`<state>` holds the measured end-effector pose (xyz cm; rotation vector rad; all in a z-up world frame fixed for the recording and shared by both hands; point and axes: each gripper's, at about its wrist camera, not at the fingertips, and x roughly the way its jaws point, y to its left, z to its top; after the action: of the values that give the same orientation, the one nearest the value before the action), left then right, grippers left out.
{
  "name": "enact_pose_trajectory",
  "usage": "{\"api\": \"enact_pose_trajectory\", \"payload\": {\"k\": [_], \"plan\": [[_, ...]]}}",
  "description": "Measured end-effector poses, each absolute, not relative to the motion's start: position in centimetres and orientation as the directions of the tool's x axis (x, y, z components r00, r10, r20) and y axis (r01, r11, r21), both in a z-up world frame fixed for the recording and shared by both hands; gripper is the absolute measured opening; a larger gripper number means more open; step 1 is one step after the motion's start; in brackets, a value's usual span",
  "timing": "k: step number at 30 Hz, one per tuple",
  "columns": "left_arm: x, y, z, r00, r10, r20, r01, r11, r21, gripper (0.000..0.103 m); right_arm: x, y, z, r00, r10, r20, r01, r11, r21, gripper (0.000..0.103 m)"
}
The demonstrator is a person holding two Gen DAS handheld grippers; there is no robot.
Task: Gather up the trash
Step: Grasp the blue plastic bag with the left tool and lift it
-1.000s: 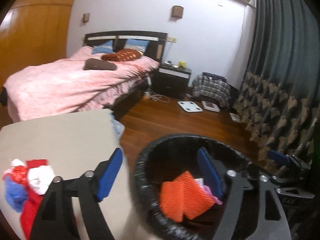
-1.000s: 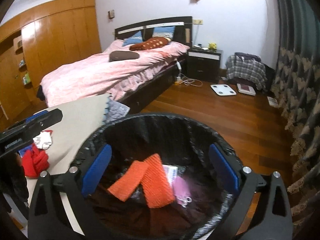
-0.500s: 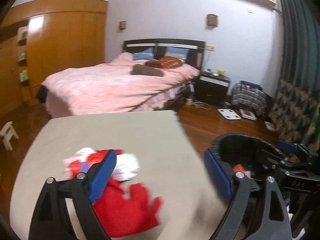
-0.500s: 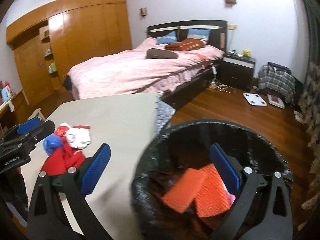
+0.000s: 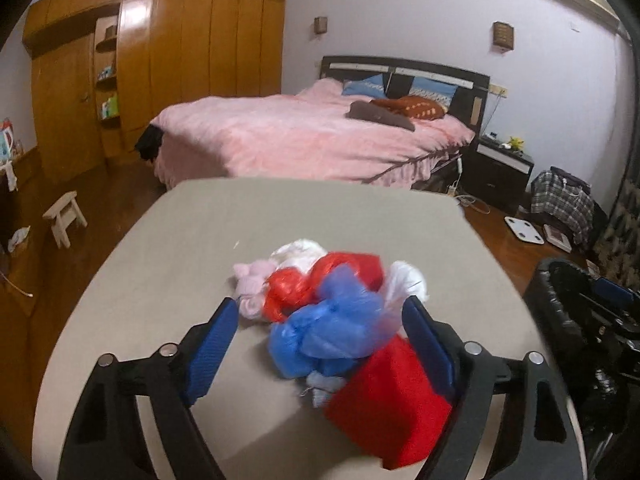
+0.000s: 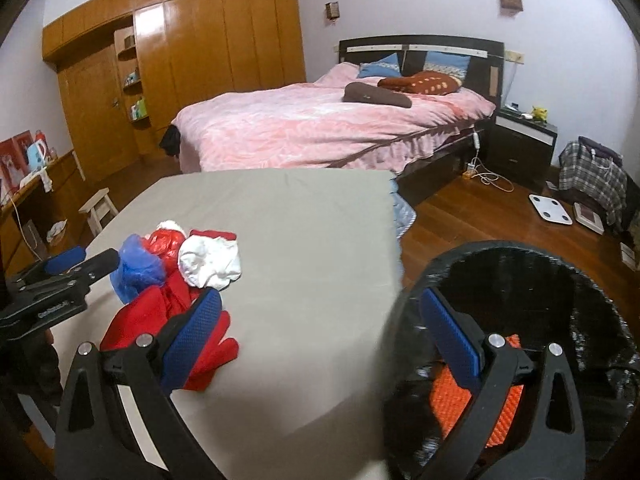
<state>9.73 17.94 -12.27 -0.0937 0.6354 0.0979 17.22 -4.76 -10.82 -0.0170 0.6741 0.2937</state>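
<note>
While our left tool point(image 5: 318, 338) has just narrowed slightly, wide around the bag pile point(image 5: 332, 312) on the tabletop point(image 5: 192, 240), our right tool point(image 6: 320, 336) gapes empty beside the bin point(image 6: 592, 300).

We see a matt grey cloth covering the surface point(image 5: 192, 240). The trash pile point(image 5: 332, 308) looks like thin, crinkled plastic bags in blue, red and white, a little glossy. The bin point(image 6: 532, 264) has a shiny black plastic liner, and an orange ribbed piece point(image 6: 500, 412) lies inside. The left gripper point(image 5: 320, 344) has matt black plastic fingers with rough blue pads. The wardrobe point(image 6: 224, 48) and floor point(image 6: 472, 216) are glossy wood.
</note>
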Motion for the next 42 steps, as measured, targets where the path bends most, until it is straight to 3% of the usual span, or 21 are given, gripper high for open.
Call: {"api": "enact_pose_trajectory", "payload": {"k": [11, 16, 21, 31, 42], "plan": [[12.0, 17.5, -15.0, 0.759, 0.018, -0.651, -0.101, 0.991, -0.089, 0.072, 17.9, -3.9, -11.9, 0.725, 0.256, -0.639, -0.284, 0.957, 0.062, 0.097], [12.4, 17.8, -15.9, 0.738, 0.012, -0.675, -0.106, 0.989, -0.098, 0.049, 17.8, -4.0, -11.9, 0.723, 0.257, -0.641, -0.288, 0.956, 0.058, 0.097], [12.0, 18.3, -15.3, 0.751, 0.023, -0.66, -0.122, 0.987, -0.105, 0.039, 17.8, -3.9, -11.9, 0.723, 0.26, -0.64, -0.29, 0.955, 0.059, 0.097], [9.8, 18.9, -11.7, 0.81, 0.031, -0.585, -0.12, 0.986, -0.113, 0.037, 18.5, -2.7, -11.1, 0.731, 0.287, -0.62, -0.31, 0.948, 0.074, 0.097], [10.4, 21.9, -11.4, 0.815, 0.137, -0.563, -0.212, 0.975, -0.07, 0.037, 21.3, 2.4, -11.9, 0.711, 0.337, -0.617, -0.369, 0.926, 0.081, 0.097]]}}
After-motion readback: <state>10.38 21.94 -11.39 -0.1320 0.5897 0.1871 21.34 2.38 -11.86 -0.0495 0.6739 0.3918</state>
